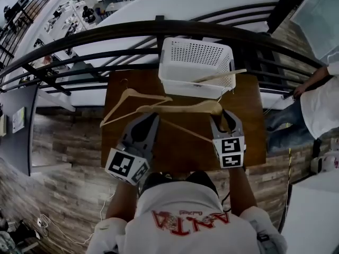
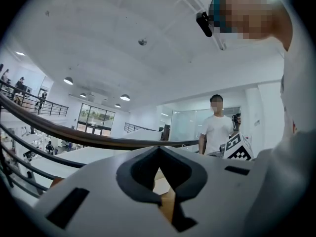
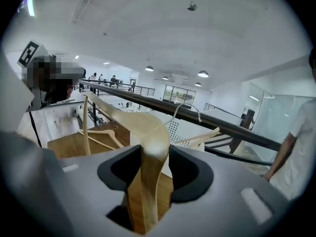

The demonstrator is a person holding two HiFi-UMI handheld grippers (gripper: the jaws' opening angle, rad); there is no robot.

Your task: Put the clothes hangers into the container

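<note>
The brown desk (image 1: 185, 155) carries a white perforated container (image 1: 196, 57) at the middle of its far edge. One wooden hanger (image 1: 220, 76) lies in it, an end poking over the right rim. Another hanger (image 1: 148, 95) lies flat by the far left corner. The right gripper (image 1: 222, 115) clamps one arm of a third hanger (image 1: 180, 108) over mid-desk, long axis parallel to the far edge (hook towards the container). The left gripper (image 1: 152, 116) has its jaw tips together.
</note>
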